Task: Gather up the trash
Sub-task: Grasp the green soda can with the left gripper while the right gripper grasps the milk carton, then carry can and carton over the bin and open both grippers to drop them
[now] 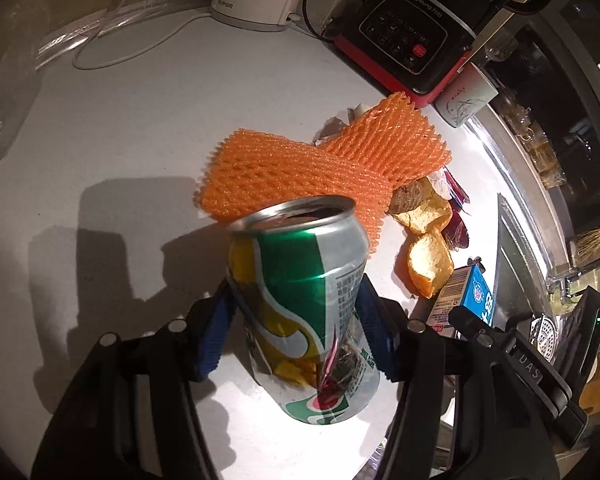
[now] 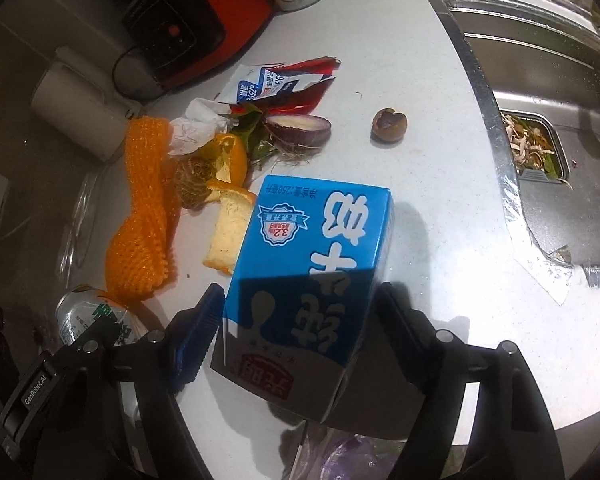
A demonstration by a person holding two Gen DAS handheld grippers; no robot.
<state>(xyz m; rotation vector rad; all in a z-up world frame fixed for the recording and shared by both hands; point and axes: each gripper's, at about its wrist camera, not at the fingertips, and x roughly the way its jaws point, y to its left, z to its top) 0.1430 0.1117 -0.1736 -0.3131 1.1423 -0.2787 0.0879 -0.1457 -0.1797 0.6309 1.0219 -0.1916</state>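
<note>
Left wrist view has the left tool (image 1: 296,320) pinching a dented green soda can (image 1: 304,300), blue pads pressed on both sides of it, can tipped w/ its open top facing away. Looks lifted off the counter (image 1: 140,120) but can't say 100%.

Right wrist view: right tool (image 2: 300,332) has a blue milk carton (image 2: 304,280) between its pads. The left pad sits close but w/ a sliver of gap, right pad is hidden behind the carton edge, so the grip isn't on yet afaict. Carton's on the counter near the front edge, just beside the orange peel (image 2: 230,236).

Progress-wise, prob early. No bin or bag clearly in either view (something purplish plastic at the bottom of the right view, too blurry to call), so nothing visibly binned yet. Can is in hand, carton about to be.

Left on the counter:
- orange foam net (image 2: 144,216)
- peel bits + a crumpled tissue (image 2: 196,128)
- half a purple onion (image 2: 300,128) w/ some leaves
- torn wrappers (image 2: 284,84) behind that
- a small brown shell thing (image 2: 389,124) off by itself toward the sink (image 2: 560,80)

So most of the pile still to go imo.
</note>
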